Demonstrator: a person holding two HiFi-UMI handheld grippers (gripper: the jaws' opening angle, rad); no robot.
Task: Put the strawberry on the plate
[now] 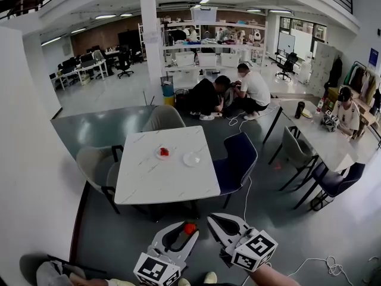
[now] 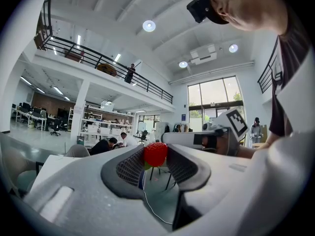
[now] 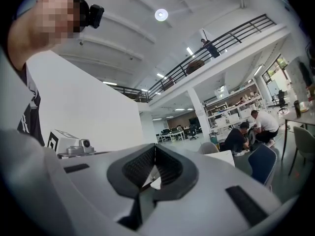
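My left gripper [image 1: 188,227] is shut on a red strawberry [image 1: 190,228], low in the head view and well short of the table. In the left gripper view the strawberry [image 2: 155,154] sits pinched between the two fingertips. My right gripper [image 1: 213,221] hangs beside it, shut with nothing in it; its ribbed pads [image 3: 167,167] meet at the tips. On the white marble table [image 1: 149,180] ahead stands an empty white plate [image 1: 192,158]. To its left is a second small plate [image 1: 159,154] with a red piece [image 1: 164,152] on it.
Chairs ring the table: grey ones [image 1: 95,165] at the left and far side, a dark blue one [image 1: 238,157] at the right. A white cable [image 1: 246,196] trails on the floor. Another table [image 1: 324,139] stands at the right, and people crouch [image 1: 229,94] behind.
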